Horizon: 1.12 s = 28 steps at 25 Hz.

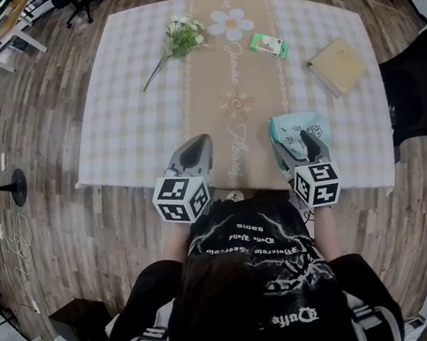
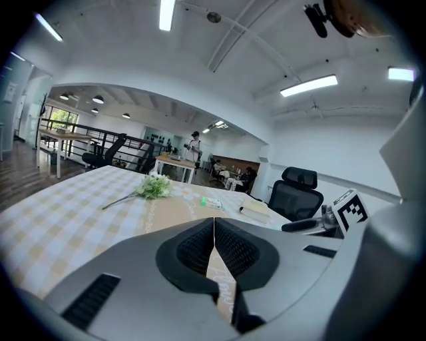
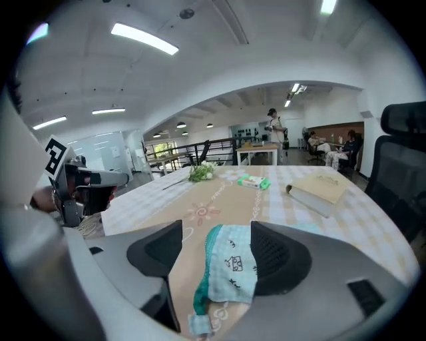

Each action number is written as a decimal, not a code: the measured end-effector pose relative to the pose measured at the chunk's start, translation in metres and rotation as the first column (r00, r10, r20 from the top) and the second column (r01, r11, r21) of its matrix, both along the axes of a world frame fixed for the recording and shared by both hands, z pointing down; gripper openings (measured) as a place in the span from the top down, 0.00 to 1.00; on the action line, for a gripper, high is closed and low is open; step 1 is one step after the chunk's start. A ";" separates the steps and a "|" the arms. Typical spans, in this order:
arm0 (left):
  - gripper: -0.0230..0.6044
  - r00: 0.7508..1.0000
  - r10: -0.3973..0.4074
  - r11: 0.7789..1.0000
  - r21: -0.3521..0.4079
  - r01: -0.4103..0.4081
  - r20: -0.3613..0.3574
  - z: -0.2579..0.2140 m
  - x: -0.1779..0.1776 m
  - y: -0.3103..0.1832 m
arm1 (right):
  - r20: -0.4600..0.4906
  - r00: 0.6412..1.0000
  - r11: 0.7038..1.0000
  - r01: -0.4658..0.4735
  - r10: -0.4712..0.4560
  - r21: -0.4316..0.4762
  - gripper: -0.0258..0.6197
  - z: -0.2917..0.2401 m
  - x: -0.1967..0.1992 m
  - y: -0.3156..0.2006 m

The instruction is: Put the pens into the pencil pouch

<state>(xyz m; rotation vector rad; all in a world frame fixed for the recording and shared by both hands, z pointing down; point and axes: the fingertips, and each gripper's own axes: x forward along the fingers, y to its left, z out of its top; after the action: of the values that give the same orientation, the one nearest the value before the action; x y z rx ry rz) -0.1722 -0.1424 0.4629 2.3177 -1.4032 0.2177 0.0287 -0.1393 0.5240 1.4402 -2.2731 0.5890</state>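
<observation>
As it gapes, the right claw (image 1: 301, 145) half hides the pouch (image 1: 289, 124).

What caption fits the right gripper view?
Open right claw hovers over the light blue pencil pouch on the table.

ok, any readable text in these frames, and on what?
Table runner: cursive script, possibly "Flower"; rest illegible.
Green packet: label too small.
Book: cover print too small.
Shirt: upside-down print, unreadable.
Pencil pouch: doodles, no words.

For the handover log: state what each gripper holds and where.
Nothing is held. Left gripper shut, empty; right gripper open, the pencil pouch lying free beneath its jaws.
</observation>
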 end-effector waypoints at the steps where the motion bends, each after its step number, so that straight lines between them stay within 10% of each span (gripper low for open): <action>1: 0.93 1.000 0.004 1.000 0.017 -0.004 0.015 -0.004 -0.001 0.000 | -0.005 1.000 0.999 -0.016 0.017 0.027 0.45 -0.009 0.006 0.001; 11: 0.93 0.993 0.011 0.992 0.120 -0.025 0.117 -0.020 -0.014 0.016 | -0.064 0.984 0.953 -0.147 0.169 0.263 0.66 -0.082 0.051 0.029; 28: 0.93 0.996 -0.020 0.991 0.131 0.008 0.089 -0.020 -0.029 0.030 | -0.075 0.931 0.892 -0.315 0.356 0.324 0.95 -0.083 0.066 0.055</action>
<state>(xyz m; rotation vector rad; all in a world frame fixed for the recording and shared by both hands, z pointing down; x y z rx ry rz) -0.2015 -0.1128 0.4431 2.4305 -1.5191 0.2356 0.0947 -0.0844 0.4409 1.9865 -2.0895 0.2251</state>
